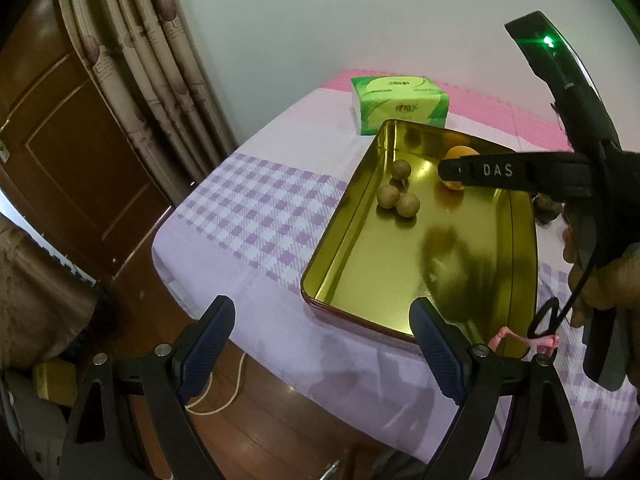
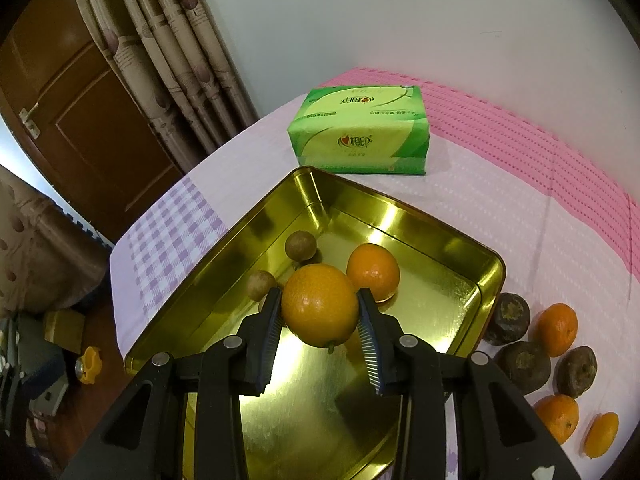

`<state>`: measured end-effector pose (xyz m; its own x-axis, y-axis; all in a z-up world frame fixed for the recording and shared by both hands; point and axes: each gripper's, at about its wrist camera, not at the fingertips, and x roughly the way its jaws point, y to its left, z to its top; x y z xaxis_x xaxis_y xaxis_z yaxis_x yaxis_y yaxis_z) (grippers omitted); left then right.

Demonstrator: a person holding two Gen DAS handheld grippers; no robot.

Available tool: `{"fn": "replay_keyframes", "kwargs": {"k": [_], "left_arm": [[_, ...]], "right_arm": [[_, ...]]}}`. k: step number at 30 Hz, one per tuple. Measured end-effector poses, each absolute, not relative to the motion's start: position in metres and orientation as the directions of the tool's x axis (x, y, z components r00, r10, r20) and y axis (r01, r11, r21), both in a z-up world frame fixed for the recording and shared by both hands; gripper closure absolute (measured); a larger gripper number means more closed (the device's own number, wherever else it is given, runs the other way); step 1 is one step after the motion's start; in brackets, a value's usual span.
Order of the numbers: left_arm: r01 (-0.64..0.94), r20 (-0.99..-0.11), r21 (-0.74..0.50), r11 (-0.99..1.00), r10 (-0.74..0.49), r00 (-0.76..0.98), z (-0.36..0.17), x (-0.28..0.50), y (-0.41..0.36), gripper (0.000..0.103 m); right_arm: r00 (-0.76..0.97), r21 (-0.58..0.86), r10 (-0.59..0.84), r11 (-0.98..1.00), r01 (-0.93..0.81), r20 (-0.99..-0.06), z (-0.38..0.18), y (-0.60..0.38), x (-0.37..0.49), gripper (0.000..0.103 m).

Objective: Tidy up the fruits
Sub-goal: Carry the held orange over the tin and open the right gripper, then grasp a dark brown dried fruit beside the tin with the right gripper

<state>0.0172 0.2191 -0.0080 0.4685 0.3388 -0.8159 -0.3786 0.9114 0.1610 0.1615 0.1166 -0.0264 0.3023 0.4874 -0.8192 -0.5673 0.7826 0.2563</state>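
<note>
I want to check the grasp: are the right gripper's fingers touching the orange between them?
Touching. In the right wrist view, both fingers of the right gripper press against the sides of the orange, held above the gold tray.

White letters "DAS" on the black arm of the right gripper reaching over the gold tray, red logo with unreadable characters on the green tissue pack just behind the tray
</note>
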Motion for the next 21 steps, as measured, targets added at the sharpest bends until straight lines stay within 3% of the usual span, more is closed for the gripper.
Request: {"fn": "replay_keyframes", "kwargs": {"k": [13,21], "left_arm": [[-0.371,-0.807,0.174,0.912,0.348,0.477,-0.006,0.017,0.217,0.014],[-0.342,-0.793,0.196,0.919,0.353,0.496,-0.003,0.014,0.204,0.014]], "right_arm": [[0.415,0.346,0.595,0.772,-0.533,-0.688,0.016,0.049,0.143,0.067],[0.505,0.252,0.464,0.866,-0.433,-0.728,0.000,-0.065,0.088,0.065]]}}
